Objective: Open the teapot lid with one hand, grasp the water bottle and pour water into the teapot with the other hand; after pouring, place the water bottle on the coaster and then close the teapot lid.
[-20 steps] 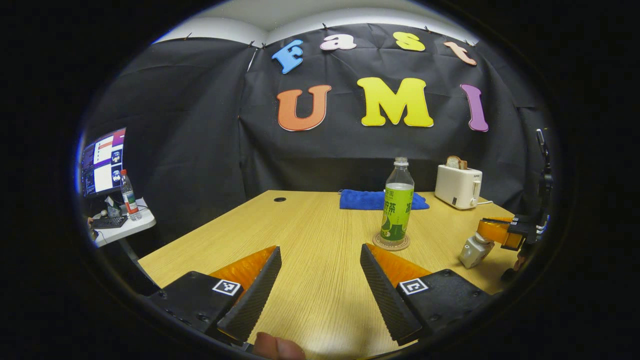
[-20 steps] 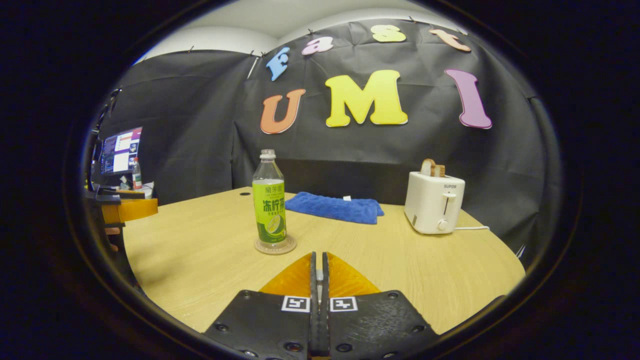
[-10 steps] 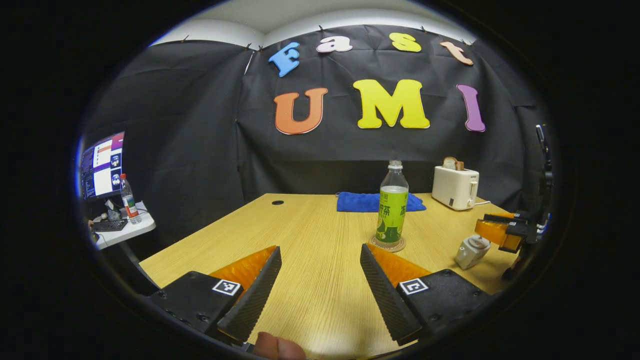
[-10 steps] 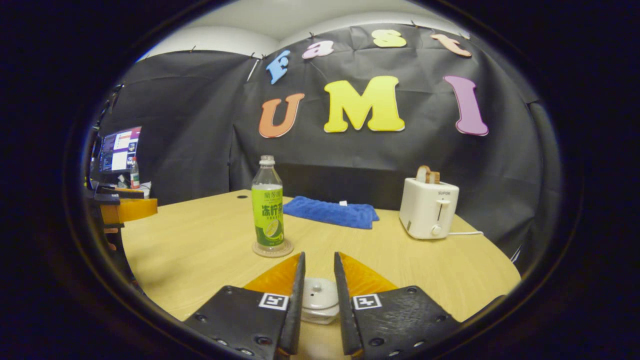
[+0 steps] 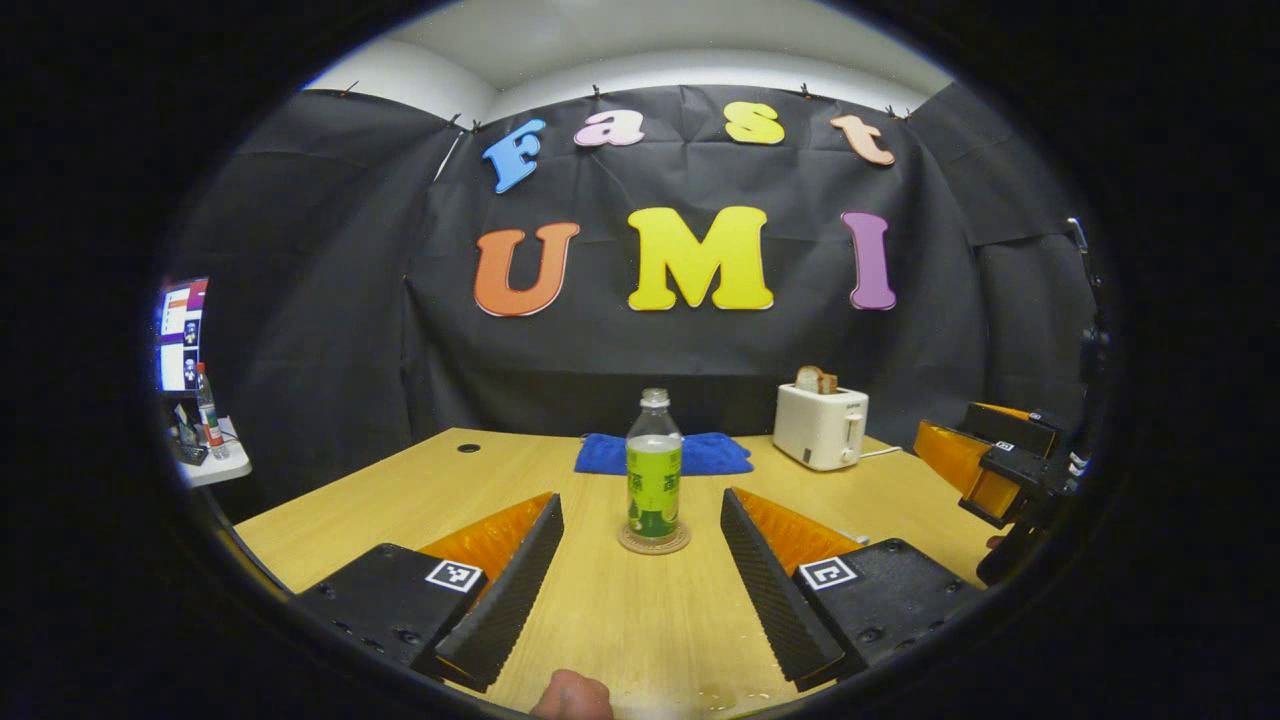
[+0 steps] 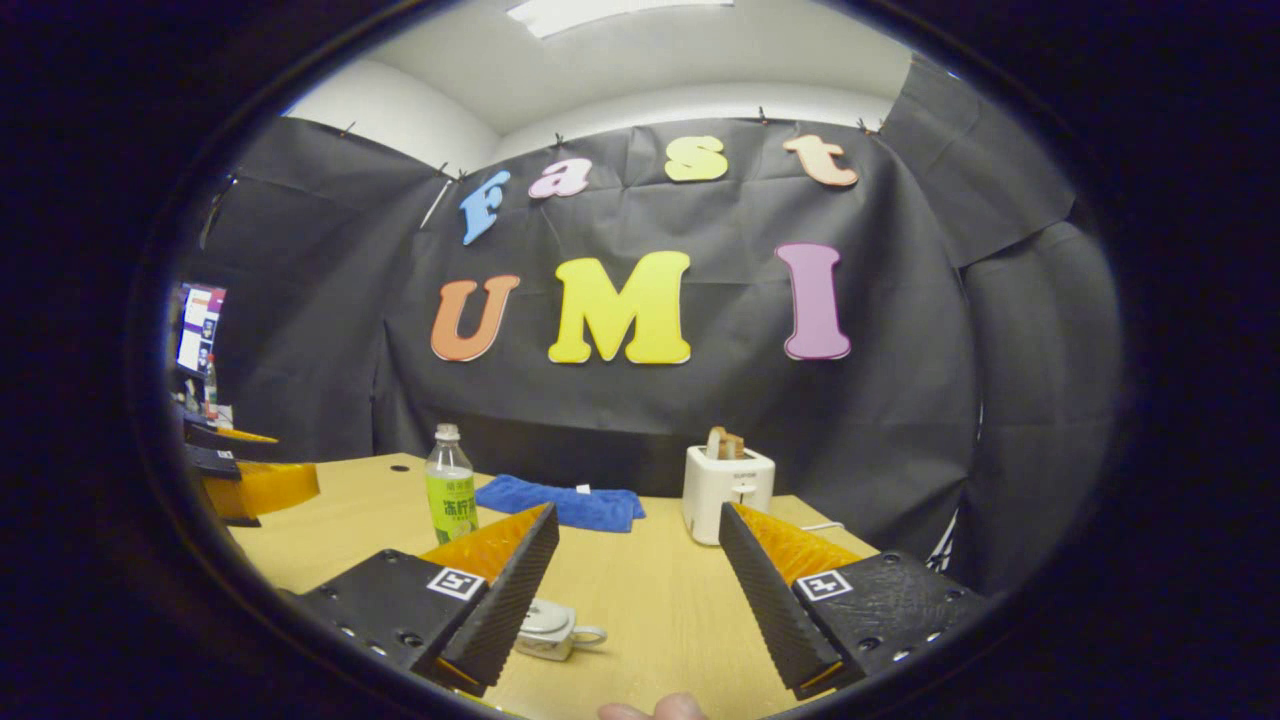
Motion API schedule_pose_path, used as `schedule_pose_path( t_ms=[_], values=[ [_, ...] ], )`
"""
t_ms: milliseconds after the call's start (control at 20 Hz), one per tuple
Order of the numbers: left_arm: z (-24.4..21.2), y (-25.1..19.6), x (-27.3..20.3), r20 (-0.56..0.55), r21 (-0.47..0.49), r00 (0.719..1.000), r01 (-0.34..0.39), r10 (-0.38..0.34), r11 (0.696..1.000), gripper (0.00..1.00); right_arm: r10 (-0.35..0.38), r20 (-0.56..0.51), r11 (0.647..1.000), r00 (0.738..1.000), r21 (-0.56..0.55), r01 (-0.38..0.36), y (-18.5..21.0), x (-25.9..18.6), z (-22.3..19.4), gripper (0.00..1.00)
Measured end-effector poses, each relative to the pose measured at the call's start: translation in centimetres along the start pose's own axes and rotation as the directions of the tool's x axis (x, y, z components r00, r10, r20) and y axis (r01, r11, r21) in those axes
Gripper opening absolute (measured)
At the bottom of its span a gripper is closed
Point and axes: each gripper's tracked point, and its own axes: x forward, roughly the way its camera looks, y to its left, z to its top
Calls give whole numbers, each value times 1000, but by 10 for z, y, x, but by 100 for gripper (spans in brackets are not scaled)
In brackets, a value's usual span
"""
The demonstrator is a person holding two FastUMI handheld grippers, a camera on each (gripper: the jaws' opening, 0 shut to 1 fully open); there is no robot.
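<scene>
Table: a light wood-grain table [image 5: 420, 500] fills the lower half of the left gripper view, with a small round cable hole [image 5: 469, 448] near its far left corner.
Water bottle: the clear bottle with a green label [image 5: 654, 468] stands upright on a round coaster [image 5: 654, 540], near the table's middle; in the right gripper view it stands at far left [image 6: 451, 484].
Teapot: a small white teapot [image 6: 549, 629] sits on the table in the right gripper view, lid on, handle pointing right, partly behind that gripper's left finger.
Left gripper: the left gripper [image 5: 640, 575] is spread wide and grasps nothing; the bottle shows between its fingers but farther off, untouched.
Right gripper: the right gripper [image 6: 638, 590] is also spread wide and carries nothing, held above the table with the teapot just below and to its left; it also shows at the right edge of the left gripper view [image 5: 985, 460].
Cloth: a folded blue cloth [image 5: 700, 453] lies at the table's far edge, behind the bottle.
Toaster: a white toaster [image 5: 820, 427] with bread in its slot stands right of the cloth, its cord trailing right.
Room: black cloth covers the walls, with a white ceiling above; a lit monitor [image 5: 180, 335] and another bottle [image 5: 206, 398] sit on a side desk at far left.
Person: a fingertip [image 5: 570, 695] shows at the bottom edge of the left gripper view.
</scene>
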Motion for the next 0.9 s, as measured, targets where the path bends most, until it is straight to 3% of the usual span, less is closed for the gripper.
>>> schedule_pose_path(
  t_ms=[300,650,900],
  values=[
    [8,-32,-30,38,23,999,22,-23,999,99,-96,51,995,994,15,96,-26,-52,22,96],
    [28,-23,-55,103,55,994,-45,39,997,99,-73,20,997,997,37,72,-5,-76,12,97],
    [29,-24,-58,108,33,994,-38,34,999,98,-68,17,998,998,16,68,9,-79,15,96]
  ],
)
